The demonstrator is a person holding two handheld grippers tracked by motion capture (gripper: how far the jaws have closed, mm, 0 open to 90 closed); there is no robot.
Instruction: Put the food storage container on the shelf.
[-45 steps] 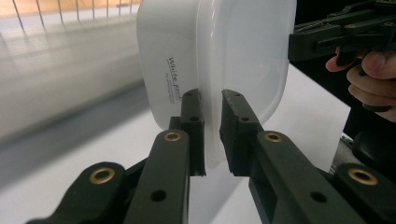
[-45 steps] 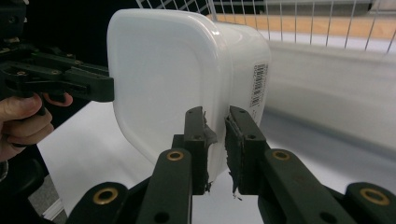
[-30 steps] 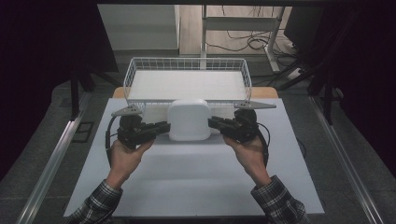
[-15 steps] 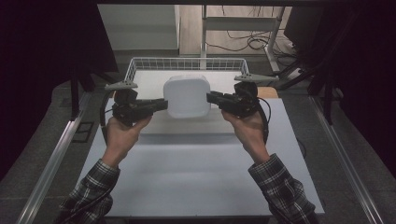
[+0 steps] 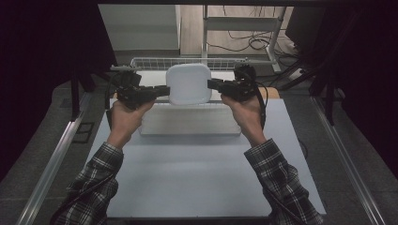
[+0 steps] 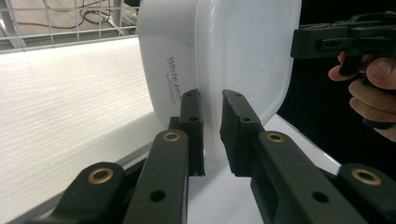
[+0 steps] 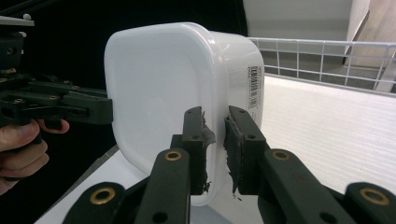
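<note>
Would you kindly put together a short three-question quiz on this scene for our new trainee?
1. True or false: the white container rests flat on the table.
2. What stands behind the container? A) a wire basket B) a cardboard box C) a bucket
3. Which parts of the container do the left gripper and the right gripper clamp?

Key:
1. False; it is held up in the air between the two grippers.
2. A; the wire basket.
3. Its rim: each gripper is shut on the rim at an opposite side, as the gripper views show.
</note>
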